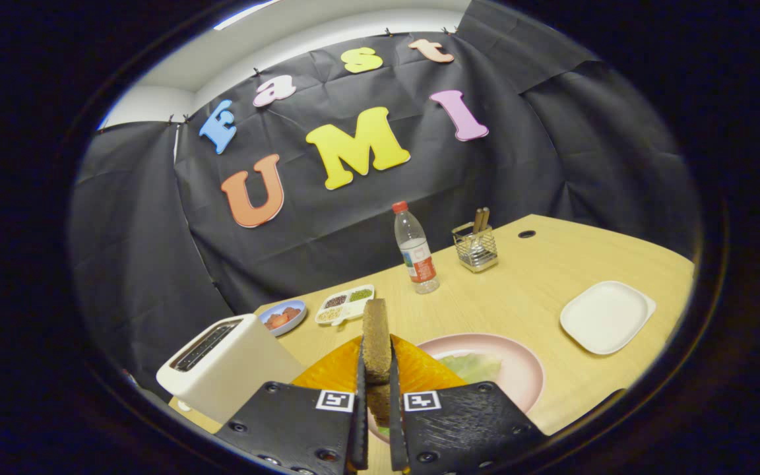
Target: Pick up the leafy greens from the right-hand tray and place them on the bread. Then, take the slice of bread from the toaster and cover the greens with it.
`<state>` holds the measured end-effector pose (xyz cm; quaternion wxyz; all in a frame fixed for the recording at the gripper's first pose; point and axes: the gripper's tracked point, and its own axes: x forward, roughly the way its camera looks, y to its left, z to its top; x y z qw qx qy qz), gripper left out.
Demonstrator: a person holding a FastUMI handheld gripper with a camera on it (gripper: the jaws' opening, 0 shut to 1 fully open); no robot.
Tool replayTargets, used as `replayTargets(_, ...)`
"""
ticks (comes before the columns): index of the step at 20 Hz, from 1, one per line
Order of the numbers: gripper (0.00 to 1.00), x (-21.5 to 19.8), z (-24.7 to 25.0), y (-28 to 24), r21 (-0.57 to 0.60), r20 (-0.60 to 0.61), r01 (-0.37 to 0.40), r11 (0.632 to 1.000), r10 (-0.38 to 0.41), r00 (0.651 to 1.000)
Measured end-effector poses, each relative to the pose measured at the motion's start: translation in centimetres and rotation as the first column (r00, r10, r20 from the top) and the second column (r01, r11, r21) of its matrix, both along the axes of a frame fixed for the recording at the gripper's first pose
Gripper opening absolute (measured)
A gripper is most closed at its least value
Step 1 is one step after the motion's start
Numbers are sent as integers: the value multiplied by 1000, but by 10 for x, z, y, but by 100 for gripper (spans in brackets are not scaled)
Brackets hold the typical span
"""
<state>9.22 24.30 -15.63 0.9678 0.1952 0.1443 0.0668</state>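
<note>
My gripper (376,359) is shut on a brown slice of bread (375,336), which stands on edge between the two fingers and sticks up past their tips. Below and just beyond the fingers lies a pink plate (525,369) with pale leafy greens (475,366) on it. An orange piece (419,369) shows behind the fingers on both sides, over the plate's near part. The white toaster (225,366) stands to the left of the fingers, its slots facing up.
On the wooden table (518,297) beyond the fingers: a small blue bowl (283,316) with red pieces, a white divided dish (345,305), a plastic water bottle (416,251) and a wire utensil holder (475,247). A white square tray (607,315) lies to the right.
</note>
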Motion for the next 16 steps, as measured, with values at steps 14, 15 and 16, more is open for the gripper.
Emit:
replayTargets(14, 51, -6, -57, -56, -20, -152, 25, 999, -27, 988)
replayTargets(15, 57, -9, -61, -59, -36, -165, 22, 999, -27, 986)
replayTargets(16, 64, -11, -65, -62, -50, -178, 21, 999, -30, 984)
